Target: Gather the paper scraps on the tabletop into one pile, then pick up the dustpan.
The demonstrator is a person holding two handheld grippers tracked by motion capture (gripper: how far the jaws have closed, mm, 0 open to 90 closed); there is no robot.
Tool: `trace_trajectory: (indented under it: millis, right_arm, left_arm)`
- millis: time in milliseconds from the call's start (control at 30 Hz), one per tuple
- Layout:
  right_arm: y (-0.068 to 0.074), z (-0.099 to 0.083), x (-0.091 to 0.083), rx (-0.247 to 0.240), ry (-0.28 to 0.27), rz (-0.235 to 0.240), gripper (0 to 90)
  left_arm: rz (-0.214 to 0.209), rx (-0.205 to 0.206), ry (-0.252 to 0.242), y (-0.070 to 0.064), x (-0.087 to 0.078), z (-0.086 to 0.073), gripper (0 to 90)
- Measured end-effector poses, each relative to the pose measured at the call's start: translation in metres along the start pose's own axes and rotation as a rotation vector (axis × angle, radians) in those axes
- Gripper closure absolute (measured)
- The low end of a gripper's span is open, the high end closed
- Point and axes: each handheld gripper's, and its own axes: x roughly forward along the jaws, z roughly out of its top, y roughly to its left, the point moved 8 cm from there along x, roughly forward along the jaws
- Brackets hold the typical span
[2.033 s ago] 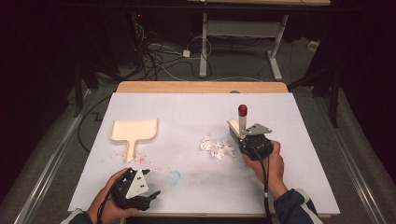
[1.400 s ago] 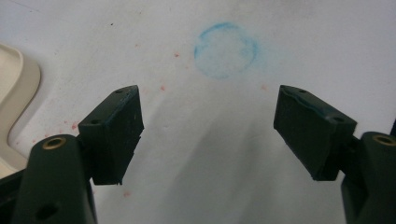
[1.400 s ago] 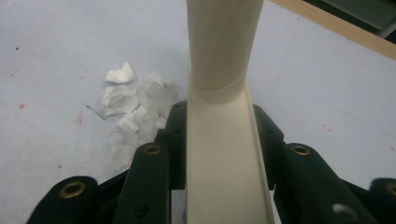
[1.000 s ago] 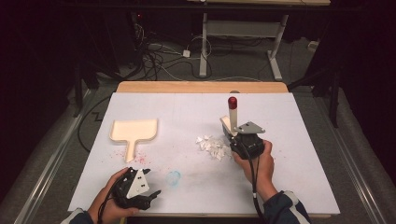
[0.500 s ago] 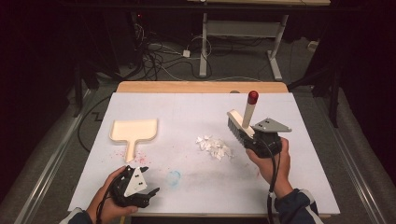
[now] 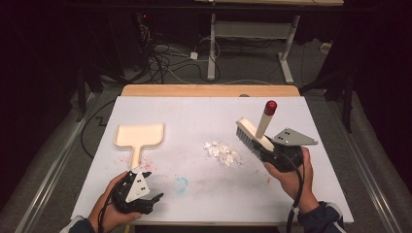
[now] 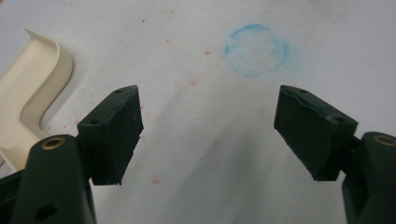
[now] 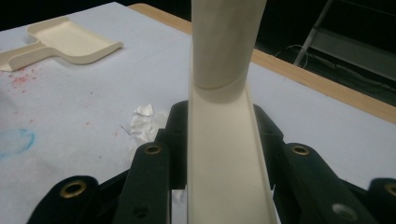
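Resting near the table's front edge, the left gripper [image 6: 145, 200] stands wide and empty. Farther off, the right gripper [image 6: 270, 151] clamps the brush [image 6: 248, 135] just beside the paper scraps [image 6: 222, 152]; sweeping them toward the dustpan [image 6: 140, 136] probably comes next.

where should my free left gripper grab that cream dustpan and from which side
Grip the dustpan by its narrow handle, coming from the near edge. The handle points toward the open left gripper and lies flat on the table; the walled tray looks too wide.
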Motion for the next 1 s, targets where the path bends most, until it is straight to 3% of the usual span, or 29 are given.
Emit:
trace_trajectory:
  millis: [433, 767, 900, 1000]
  right_arm:
    - [-0.017, -0.017, -0.012, 0.008, 0.017, -0.048, 67.3]
    - [-0.015, -0.017, -0.011, -0.011, 0.012, -0.039, 67.3]
    - [-0.014, -0.019, -0.013, -0.013, 0.012, -0.038, 67.2]
    - [-0.011, -0.020, -0.015, -0.017, 0.013, -0.036, 67.2]
  left_arm:
    - [0.013, -0.008, 0.010, 0.002, 0.002, 0.000, 22.7]
    - [0.032, -0.069, -0.001, 0.011, -0.002, -0.002, 22.8]
    - [0.048, -0.068, 0.013, 0.014, 0.000, -0.002, 22.9]
    - [0.099, -0.108, 0.037, 0.021, 0.001, -0.002, 23.4]
